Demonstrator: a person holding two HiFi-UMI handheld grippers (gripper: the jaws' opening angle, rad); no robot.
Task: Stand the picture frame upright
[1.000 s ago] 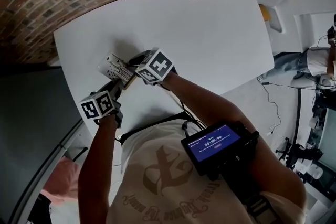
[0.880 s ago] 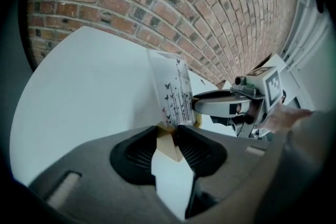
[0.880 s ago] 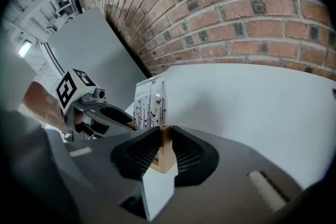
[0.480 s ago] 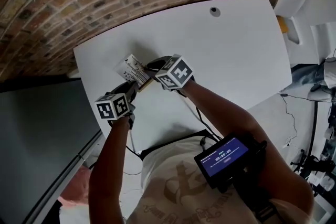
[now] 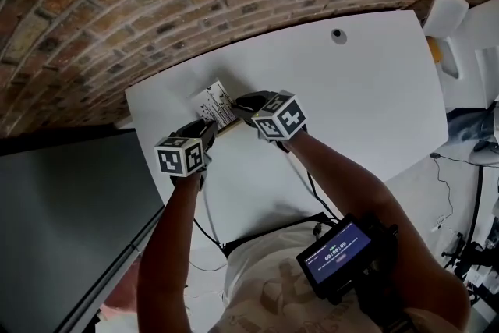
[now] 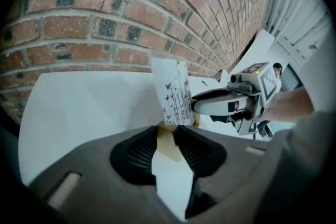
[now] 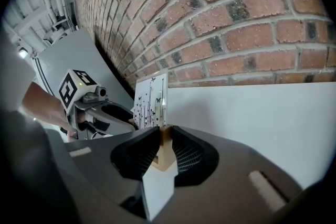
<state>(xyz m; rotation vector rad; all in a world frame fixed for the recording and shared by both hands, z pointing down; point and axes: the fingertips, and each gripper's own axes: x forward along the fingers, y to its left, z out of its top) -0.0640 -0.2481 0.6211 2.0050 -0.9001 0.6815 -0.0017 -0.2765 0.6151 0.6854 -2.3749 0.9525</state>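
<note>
The picture frame has a white print of butterflies and a light wooden edge. It is raised on its lower edge on the white table, close to the brick wall. My left gripper is shut on the frame's wooden bottom corner from the left. From the right, my right gripper is shut on the wooden edge. In the left gripper view the print rises above the jaws, with the right gripper beside it. The right gripper view shows the frame and the left gripper.
The brick wall runs right behind the frame. A round cable hole sits at the table's far side. The table's left edge drops to dark floor. A white chair stands at the right. A screen hangs on the person's chest.
The head view has swung up towards the brick wall. Both grippers keep their hold, and the frame now shows narrower, tipped up steeper than a second ago.
</note>
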